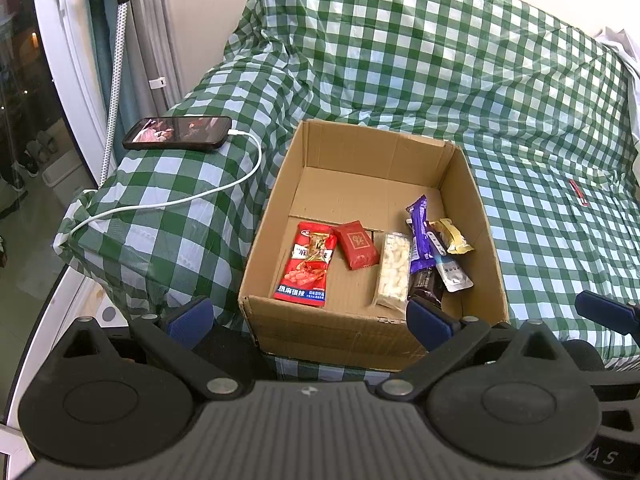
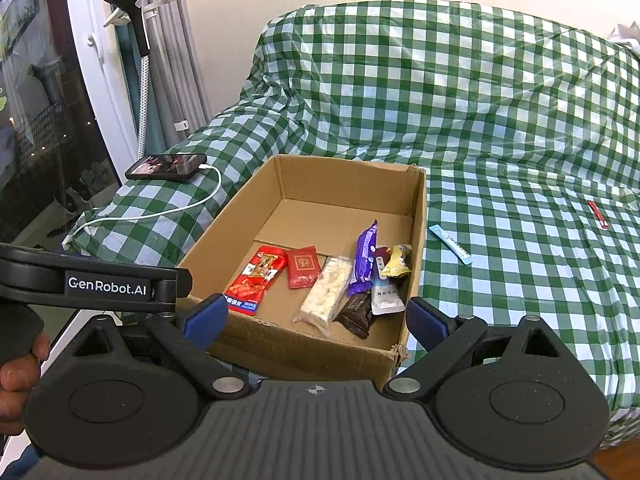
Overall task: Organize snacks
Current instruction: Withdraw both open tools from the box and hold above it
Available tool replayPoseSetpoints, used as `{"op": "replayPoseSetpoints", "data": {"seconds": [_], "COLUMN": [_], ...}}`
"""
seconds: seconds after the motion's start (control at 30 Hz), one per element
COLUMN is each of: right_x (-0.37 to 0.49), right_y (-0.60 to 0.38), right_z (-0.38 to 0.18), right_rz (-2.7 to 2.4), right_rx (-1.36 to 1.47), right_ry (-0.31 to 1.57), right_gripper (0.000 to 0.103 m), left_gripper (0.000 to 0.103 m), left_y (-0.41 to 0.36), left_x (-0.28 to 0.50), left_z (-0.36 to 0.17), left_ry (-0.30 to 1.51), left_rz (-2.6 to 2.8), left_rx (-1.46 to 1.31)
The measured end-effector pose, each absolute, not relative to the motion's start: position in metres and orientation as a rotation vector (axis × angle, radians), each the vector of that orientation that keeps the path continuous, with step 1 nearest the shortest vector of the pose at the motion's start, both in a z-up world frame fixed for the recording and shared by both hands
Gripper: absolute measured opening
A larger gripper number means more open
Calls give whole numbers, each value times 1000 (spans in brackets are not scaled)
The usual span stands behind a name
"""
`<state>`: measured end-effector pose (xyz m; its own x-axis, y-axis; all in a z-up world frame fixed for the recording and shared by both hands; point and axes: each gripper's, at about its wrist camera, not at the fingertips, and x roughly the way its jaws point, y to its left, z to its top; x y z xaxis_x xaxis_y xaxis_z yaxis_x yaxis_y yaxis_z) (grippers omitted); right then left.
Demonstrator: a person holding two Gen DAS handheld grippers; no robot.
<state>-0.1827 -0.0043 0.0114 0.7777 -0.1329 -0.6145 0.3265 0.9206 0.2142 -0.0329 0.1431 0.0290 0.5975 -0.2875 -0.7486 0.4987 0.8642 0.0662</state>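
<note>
Left tool (image 1: 310,322): fingers spread wide, nothing btwn them, hovering at near edge of cardboard box (image 1: 276,200). Right tool (image 2: 316,320): same, spread wide & empty, at box's near wall.

Just ahead of both tools, inside box, a row of snacks on the floor: red chili pack (image 1: 306,266) nearest left tool's left finger, small amber candy on top of it; red square packet (image 1: 357,245) just beyond; clear pack of white pieces (image 1: 394,268) mid-row; purple bar (image 1: 419,236) leaning on the right-side pile w/ dark brown wrapper, white pouch & gold wrapper (image 1: 452,236).

Outside box, fwd-right of right tool: light blue stick packet (image 2: 450,244) on green-check bed cover (image 2: 520,160); farther right, small red stick (image 2: 597,215).

Fwd-left of the tools: phone (image 1: 178,133) w/ white cable, lying on the covered arm.
</note>
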Motion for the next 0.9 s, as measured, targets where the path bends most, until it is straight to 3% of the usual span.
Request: {"op": "replayPoseSetpoints", "data": {"seconds": [0.9], "right_x": [-185], "right_y": [-8], "right_z": [11], "right_rz": [-249], "right_rx": [321], "right_ry": [632], "right_gripper": [96], "left_gripper": [103], "left_y": [140], "left_x": [-35], "left_z": [31], "left_ry": [809], "left_rz": [-460], "left_rx": [289]}}
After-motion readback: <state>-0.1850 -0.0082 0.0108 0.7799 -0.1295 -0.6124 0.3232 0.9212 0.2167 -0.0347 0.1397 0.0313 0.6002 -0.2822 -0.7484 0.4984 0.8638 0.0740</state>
